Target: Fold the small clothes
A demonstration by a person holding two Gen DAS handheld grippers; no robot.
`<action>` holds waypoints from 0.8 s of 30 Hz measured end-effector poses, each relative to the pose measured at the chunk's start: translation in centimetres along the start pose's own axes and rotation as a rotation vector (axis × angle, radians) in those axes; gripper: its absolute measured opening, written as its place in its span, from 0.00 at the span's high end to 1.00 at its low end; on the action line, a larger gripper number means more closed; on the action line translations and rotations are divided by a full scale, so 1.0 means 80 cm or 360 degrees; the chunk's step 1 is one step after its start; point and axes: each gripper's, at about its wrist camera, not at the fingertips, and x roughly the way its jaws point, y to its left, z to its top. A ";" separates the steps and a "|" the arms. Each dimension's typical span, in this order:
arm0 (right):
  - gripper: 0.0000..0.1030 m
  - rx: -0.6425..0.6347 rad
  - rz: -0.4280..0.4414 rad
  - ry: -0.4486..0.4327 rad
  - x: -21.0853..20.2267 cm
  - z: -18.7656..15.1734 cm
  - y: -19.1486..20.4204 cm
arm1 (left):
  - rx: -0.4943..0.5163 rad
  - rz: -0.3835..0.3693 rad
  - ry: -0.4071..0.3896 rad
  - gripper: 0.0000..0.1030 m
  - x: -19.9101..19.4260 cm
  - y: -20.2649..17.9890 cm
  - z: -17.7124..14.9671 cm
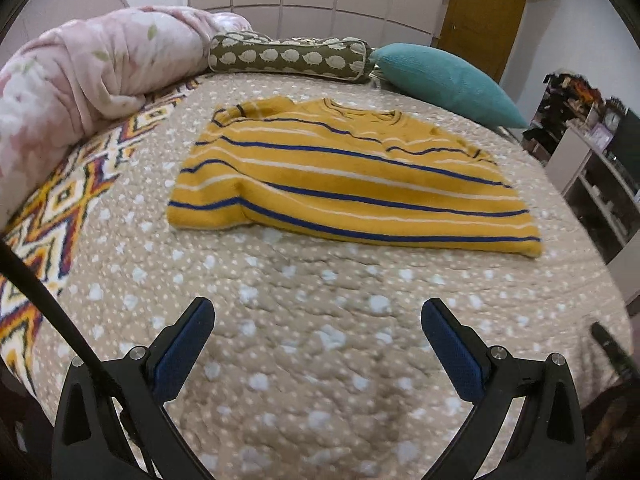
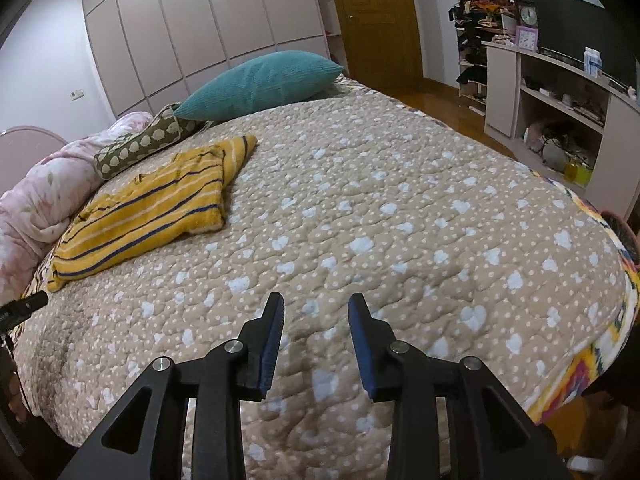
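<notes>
A small yellow sweater with blue and white stripes (image 1: 352, 176) lies on the beige dotted bedspread (image 1: 304, 344), its sleeves folded in over the body. It also shows in the right wrist view (image 2: 148, 208) at the left. My left gripper (image 1: 318, 312) is wide open and empty, above the bedspread a short way in front of the sweater's hem. My right gripper (image 2: 316, 308) is open and empty, over bare bedspread (image 2: 400, 200) well to the right of the sweater.
A pink floral duvet (image 1: 80, 80) is bunched at the left. A green bolster with a sheep print (image 1: 288, 56) and a teal pillow (image 1: 448, 80) lie behind the sweater. Shelves with clutter (image 2: 560, 100) stand to the right of the bed. A wooden door (image 2: 372, 20) is behind.
</notes>
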 end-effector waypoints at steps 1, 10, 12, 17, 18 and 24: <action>0.66 -0.0007 0.0003 0.0002 0.001 -0.001 0.002 | -0.0002 -0.0003 -0.0006 0.00 -0.002 -0.001 -0.001; 0.65 -0.0099 0.0024 0.0030 0.010 -0.007 0.026 | 0.0020 0.0043 0.0011 0.00 0.001 0.003 -0.008; 0.65 -0.0118 0.0028 0.0033 0.011 -0.009 0.032 | 0.0027 0.0062 0.0014 0.00 0.002 0.004 -0.010; 0.61 -0.0157 0.0037 0.0038 0.010 -0.010 0.044 | 0.0037 0.0076 0.0015 0.00 0.000 0.005 -0.012; 0.60 -0.0166 0.0042 0.0038 0.010 -0.010 0.047 | 0.0032 0.0072 0.0016 0.00 -0.002 0.005 -0.013; 0.55 -0.0228 0.0047 0.0035 0.011 -0.012 0.063 | 0.0064 0.0084 0.0031 0.00 -0.002 0.002 -0.020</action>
